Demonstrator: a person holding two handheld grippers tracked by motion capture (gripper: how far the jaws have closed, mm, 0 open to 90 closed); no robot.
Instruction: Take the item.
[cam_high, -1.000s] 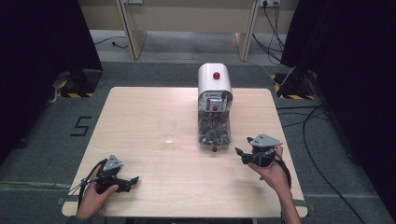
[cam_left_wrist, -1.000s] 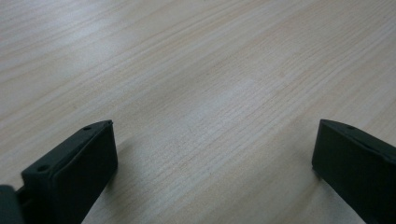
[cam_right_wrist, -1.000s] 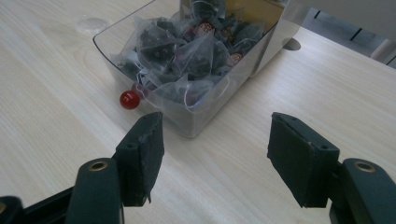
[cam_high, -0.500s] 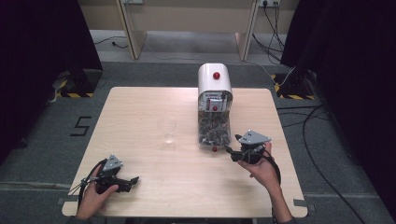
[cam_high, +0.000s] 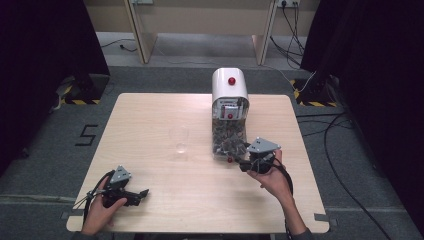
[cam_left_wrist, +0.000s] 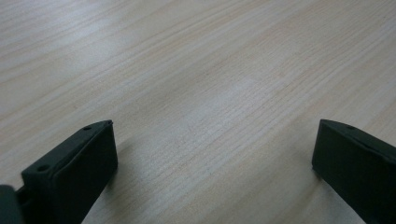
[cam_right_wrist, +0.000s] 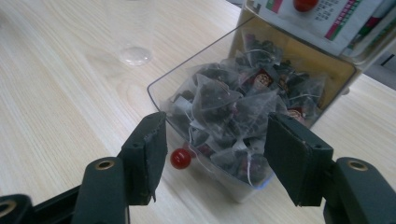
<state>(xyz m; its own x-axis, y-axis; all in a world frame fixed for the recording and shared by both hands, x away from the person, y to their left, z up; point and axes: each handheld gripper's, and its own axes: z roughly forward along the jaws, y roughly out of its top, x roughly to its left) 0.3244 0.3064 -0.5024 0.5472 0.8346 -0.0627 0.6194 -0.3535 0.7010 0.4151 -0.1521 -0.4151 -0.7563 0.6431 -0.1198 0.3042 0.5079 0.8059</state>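
High view: my right gripper (cam_high: 243, 163) sits at about four o'clock on the wooden table (cam_high: 150, 115), with its tips just beside the front end of the dispenser (cam_high: 229, 116). The dispenser stands right of the table's centre, at roughly two o'clock; it has a white domed top with a red button and a clear drawer (cam_high: 229, 142) drawn out toward me.

Right gripper view: my right gripper (cam_right_wrist: 212, 154) has its jaws parted to a middling width. They have just been closing a little, and they frame the near corner of the clear drawer (cam_right_wrist: 243, 186) without pressing on it. The drawer is piled with pyramid tea bags (cam_right_wrist: 229, 107) in translucent mesh. A small red knob (cam_right_wrist: 180, 158) projects at the drawer's lower front, just inside my left pad. Whether that pad touches the drawer wall I cannot tell from this angle.

A clear plastic cup (cam_high: 180, 140) stands near the table's centre, at nine o'clock from the dispenser and well apart from it; its outline is faint.

My left gripper (cam_high: 140, 194) rests at seven o'clock on the table. In the left gripper view its jaws stand wide apart over bare wood, with nothing between them (cam_left_wrist: 212, 154).
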